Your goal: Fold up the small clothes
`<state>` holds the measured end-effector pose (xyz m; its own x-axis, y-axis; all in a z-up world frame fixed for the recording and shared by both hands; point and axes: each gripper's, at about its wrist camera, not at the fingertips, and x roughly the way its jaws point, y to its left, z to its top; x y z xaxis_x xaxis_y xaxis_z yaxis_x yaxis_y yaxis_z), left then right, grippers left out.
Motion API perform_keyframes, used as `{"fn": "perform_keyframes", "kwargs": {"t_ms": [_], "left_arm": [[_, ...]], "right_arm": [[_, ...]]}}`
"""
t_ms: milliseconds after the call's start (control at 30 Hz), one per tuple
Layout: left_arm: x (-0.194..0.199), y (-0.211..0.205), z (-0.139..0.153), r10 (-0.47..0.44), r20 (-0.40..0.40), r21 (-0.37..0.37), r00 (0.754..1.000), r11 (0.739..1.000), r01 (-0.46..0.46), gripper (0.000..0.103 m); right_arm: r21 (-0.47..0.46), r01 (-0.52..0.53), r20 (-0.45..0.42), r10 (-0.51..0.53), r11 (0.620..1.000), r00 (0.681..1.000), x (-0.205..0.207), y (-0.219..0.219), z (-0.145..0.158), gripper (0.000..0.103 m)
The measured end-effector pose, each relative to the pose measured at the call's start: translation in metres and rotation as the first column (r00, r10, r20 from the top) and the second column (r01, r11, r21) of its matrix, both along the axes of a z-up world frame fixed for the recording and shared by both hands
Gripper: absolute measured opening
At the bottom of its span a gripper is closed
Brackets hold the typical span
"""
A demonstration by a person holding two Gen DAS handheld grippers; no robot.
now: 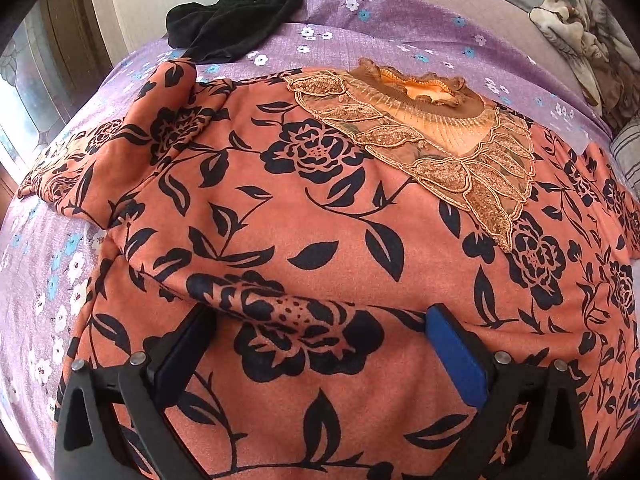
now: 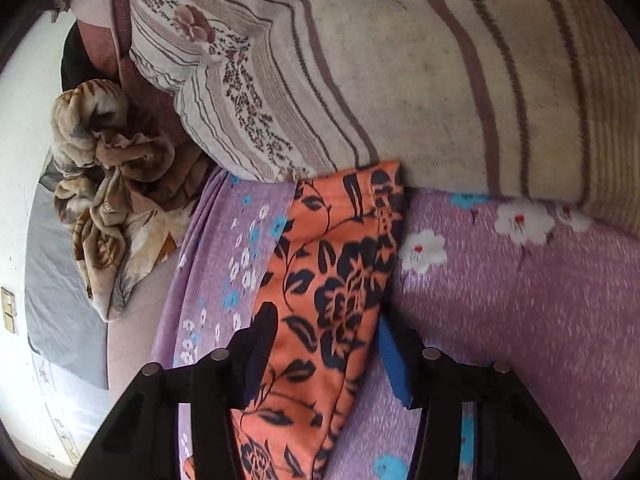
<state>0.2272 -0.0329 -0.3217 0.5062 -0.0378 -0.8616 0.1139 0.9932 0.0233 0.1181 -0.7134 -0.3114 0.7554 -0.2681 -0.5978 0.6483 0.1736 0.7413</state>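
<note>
An orange blouse (image 1: 280, 208) with black roses and a gold lace collar (image 1: 440, 148) (ruffled at the neck) spreads ahead of the wide-set left gripper (image 1: 320, 344) jaws, a raised fold between them. The right gripper (image 2: 324, 360) jaws stand apart around its sleeve (image 2: 332, 280).

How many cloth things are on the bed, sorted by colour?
Orange flowered top: 1
Black garment: 1
Brown crumpled blanket: 1
Striped pillow: 1
Cream striped blanket: 1
Total: 5, all on the purple bedsheet.
</note>
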Motion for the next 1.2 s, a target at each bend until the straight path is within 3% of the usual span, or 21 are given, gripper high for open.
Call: {"fn": "perform_keyframes", "kwargs": {"t_ms": [133,167,233,333,467,533,600,700,733,800,867,900,933,1033,1133,1200], "left_arm": [[0.012,-0.003,0.003,0.002,-0.008,0.0,1.0,1.0,-0.002,0.103],[0.015,-0.004,0.004,0.005,-0.013,0.0,1.0,1.0,-0.005,0.103],[0.019,-0.004,0.008,0.016,-0.017,0.005,1.0,1.0,-0.016,0.103],[0.022,0.0,0.013,0.044,0.005,0.021,0.999,0.999,-0.044,0.103],[0.025,0.012,0.031,0.113,0.064,0.031,0.991,0.993,-0.116,0.103],[0.026,0.022,0.042,0.157,0.104,0.031,0.982,0.986,-0.161,0.103],[0.026,0.035,0.053,0.198,0.144,0.033,0.97,0.978,-0.205,0.103],[0.024,0.059,0.064,0.257,0.197,0.025,0.946,0.964,-0.266,0.103],[0.023,0.067,0.066,0.275,0.208,0.02,0.939,0.958,-0.285,0.103],[0.022,0.082,0.067,0.312,0.208,0.003,0.927,0.947,-0.32,0.103],[0.022,0.098,0.068,0.349,0.193,-0.032,0.917,0.937,-0.349,0.103],[0.019,0.104,0.069,0.362,0.186,-0.051,0.913,0.932,-0.36,0.103],[0.018,0.109,0.07,0.372,0.184,-0.065,0.91,0.928,-0.366,0.103],[0.016,0.113,0.073,0.375,0.198,-0.082,0.906,0.927,-0.366,0.103],[0.016,0.102,0.074,0.324,0.215,-0.112,0.922,0.945,-0.306,0.103],[0.02,0.091,0.072,0.266,0.219,-0.141,0.939,0.961,-0.239,0.095]], "right_arm": [[-0.042,0.019,-0.022,-0.02,0.999,1.0,0.006,-0.013,-0.005,0.013],[-0.042,0.021,-0.015,-0.022,0.999,1.0,0.004,-0.012,-0.006,0.01],[-0.045,0.006,0.008,-0.006,0.999,1.0,0.008,-0.005,0.0,0.006],[-0.124,-0.068,0.052,0.075,0.99,0.996,0.026,0.023,0.035,0.006],[-0.223,-0.25,0.14,0.284,0.942,0.948,0.053,0.091,0.093,0.006],[-0.254,-0.363,0.179,0.412,0.897,0.893,0.069,0.14,0.116,0.006],[-0.263,-0.474,0.219,0.53,0.84,0.819,0.085,0.194,0.131,0.006],[-0.268,-0.631,0.278,0.685,0.728,0.673,0.11,0.281,0.141,0.006],[-0.261,-0.68,0.286,0.728,0.685,0.624,0.117,0.311,0.139,0.011],[-0.211,-0.787,0.289,0.806,0.58,0.517,0.136,0.365,0.128,0.013],[-0.168,-0.864,0.25,0.869,0.474,0.428,0.149,0.409,0.112,0.045],[-0.138,-0.882,0.236,0.88,0.45,0.412,0.149,0.424,0.103,0.076],[-0.111,-0.882,0.248,0.872,0.458,0.421,0.143,0.432,0.094,0.08],[-0.102,-0.861,0.23,0.854,0.498,0.466,0.116,0.429,0.081,0.08],[-0.114,-0.839,0.1,0.846,0.533,0.524,0.097,0.413,0.076,0.079],[-0.117,-0.822,0.015,0.828,0.558,0.56,0.083,0.396,0.074,0.078]]}}
